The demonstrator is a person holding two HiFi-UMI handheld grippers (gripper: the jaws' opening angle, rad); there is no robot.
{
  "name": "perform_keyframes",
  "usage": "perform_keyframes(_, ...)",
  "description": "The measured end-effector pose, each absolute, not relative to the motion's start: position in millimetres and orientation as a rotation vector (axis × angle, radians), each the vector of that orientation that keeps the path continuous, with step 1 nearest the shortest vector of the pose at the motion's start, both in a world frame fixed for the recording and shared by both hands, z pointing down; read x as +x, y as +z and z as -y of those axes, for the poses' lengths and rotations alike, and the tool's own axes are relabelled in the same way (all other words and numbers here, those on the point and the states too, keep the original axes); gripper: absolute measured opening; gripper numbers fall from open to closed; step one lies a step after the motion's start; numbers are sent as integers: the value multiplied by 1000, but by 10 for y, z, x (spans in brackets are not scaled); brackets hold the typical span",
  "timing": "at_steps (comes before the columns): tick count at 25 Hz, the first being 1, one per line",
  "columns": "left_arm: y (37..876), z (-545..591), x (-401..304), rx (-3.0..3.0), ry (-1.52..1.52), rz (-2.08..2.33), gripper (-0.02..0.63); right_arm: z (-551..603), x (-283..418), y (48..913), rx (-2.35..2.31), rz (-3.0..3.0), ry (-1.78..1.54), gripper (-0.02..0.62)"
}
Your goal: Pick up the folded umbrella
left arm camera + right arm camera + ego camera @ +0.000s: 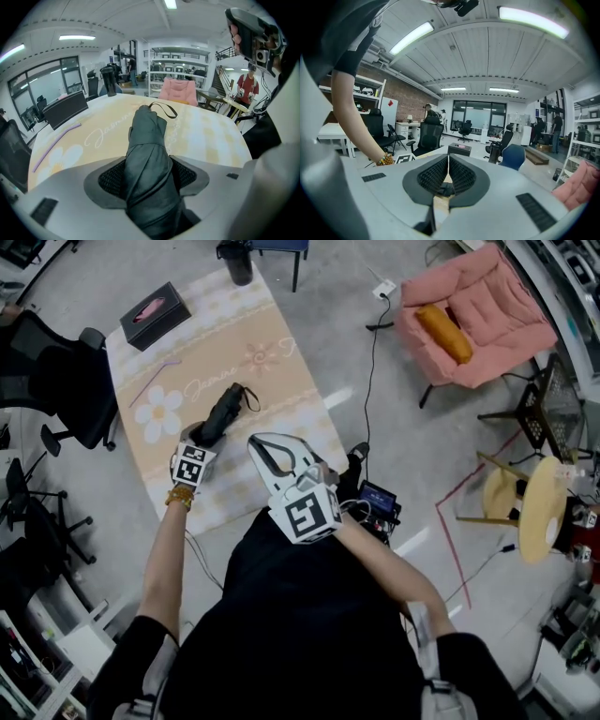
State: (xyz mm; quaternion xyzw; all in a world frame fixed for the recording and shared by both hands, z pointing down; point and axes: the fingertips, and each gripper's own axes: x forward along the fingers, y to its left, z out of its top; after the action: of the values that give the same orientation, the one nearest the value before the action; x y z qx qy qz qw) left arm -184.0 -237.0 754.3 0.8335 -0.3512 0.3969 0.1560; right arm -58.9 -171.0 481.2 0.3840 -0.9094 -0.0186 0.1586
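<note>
The folded black umbrella (225, 412) lies on the table's peach flowered cloth (272, 352), its strap loop at the far end. My left gripper (203, 435) is shut on the umbrella's near end. In the left gripper view the umbrella (147, 140) fills the gap between the pads of the left gripper (147, 176) and stretches away over the cloth (206, 131). My right gripper (268, 452) hovers just right of the umbrella at the table's near edge. In its own view the right gripper (448, 161) has its pads pressed together on nothing.
On the cloth are a black box (155, 315) with a pink picture, a thin purple stick (155, 381) and a dark flask (238, 261). Black office chairs (56, 381) stand left; a pink armchair (478, 310) and a round wooden stool (539, 507) right.
</note>
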Motion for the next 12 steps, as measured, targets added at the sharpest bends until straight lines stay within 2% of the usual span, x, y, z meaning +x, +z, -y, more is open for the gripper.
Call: perform_keyframes(12,7570,2397,-1851,2374,1054,995,267,1784,-678,4843,1091,2608,-62,17)
